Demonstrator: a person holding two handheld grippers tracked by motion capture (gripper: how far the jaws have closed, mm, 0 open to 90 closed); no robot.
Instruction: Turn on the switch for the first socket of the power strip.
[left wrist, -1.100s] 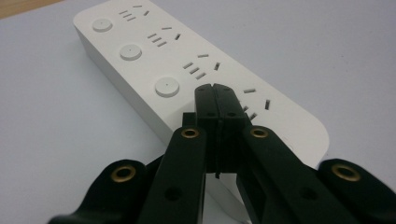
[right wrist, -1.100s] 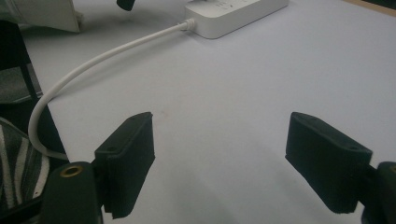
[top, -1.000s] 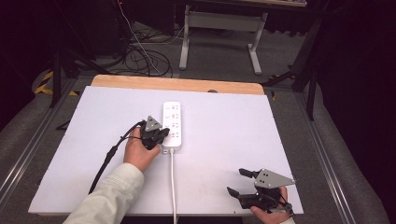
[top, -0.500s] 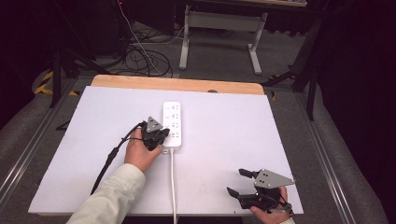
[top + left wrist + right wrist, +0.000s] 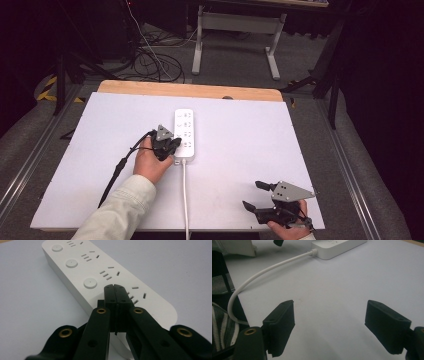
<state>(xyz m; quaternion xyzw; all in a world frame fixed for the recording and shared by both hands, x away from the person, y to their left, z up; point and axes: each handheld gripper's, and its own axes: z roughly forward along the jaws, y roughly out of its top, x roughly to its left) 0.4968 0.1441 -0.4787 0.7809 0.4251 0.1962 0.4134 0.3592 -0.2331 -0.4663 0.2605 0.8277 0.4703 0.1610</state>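
A white power strip (image 5: pixel 184 133) lies lengthwise at the middle of the white table (image 5: pixel 240 145). Its round switches and socket slots show in the left gripper view, where the power strip (image 5: pixel 82 270) runs from upper left to lower right. My left gripper (image 5: pixel 175 144) is shut with nothing between its jaws, and its tips (image 5: pixel 114 288) rest over the near end of the strip. My right gripper (image 5: pixel 252 195) is open near the table's front right edge, with bare table between its fingers (image 5: pixel 282 322).
The strip's white cord (image 5: pixel 184 200) runs from its near end to the front edge of the table; the cord (image 5: pixel 262 272) curves off the edge in the right gripper view. A wooden strip (image 5: pixel 190 90) borders the far edge. Cables (image 5: pixel 150 60) lie on the floor beyond.
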